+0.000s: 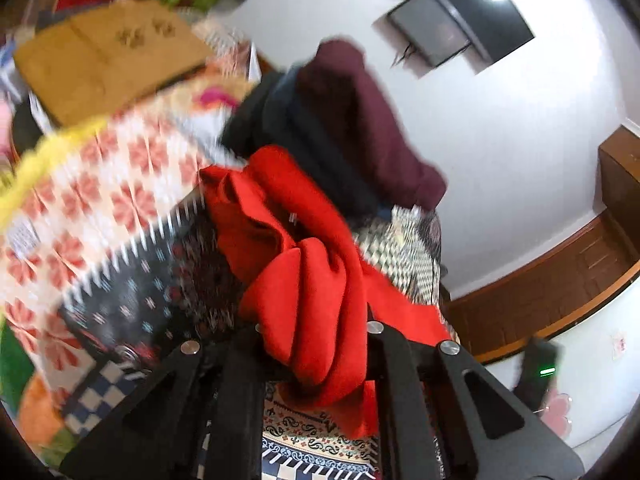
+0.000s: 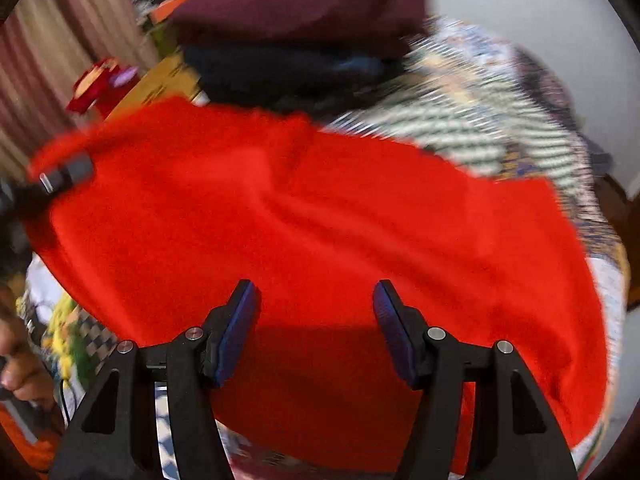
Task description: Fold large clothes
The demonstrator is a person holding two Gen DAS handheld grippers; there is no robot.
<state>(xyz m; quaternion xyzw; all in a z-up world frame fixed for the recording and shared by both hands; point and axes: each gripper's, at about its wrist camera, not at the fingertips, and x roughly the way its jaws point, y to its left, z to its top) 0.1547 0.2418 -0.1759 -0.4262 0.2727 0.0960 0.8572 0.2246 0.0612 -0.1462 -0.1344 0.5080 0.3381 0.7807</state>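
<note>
A large red garment (image 2: 320,220) lies spread over the patterned bedcover (image 2: 460,128) in the right wrist view. My right gripper (image 2: 316,300) hovers over its near part, open and empty, blue pads (image 2: 236,328) wide apart. In the left wrist view my left gripper (image 1: 316,332) is shut on a bunched fold of the red garment (image 1: 304,264), which is lifted and hangs through the jaws. The left gripper also shows at the far left edge of the cloth in the right wrist view (image 2: 64,176).
A stack of folded clothes, maroon (image 1: 360,120) over dark navy (image 1: 296,128), sits beyond the red garment; it also shows in the right wrist view (image 2: 304,8). A cardboard box (image 1: 108,56) stands at the back left. A white wall and wooden skirting (image 1: 540,292) lie to the right.
</note>
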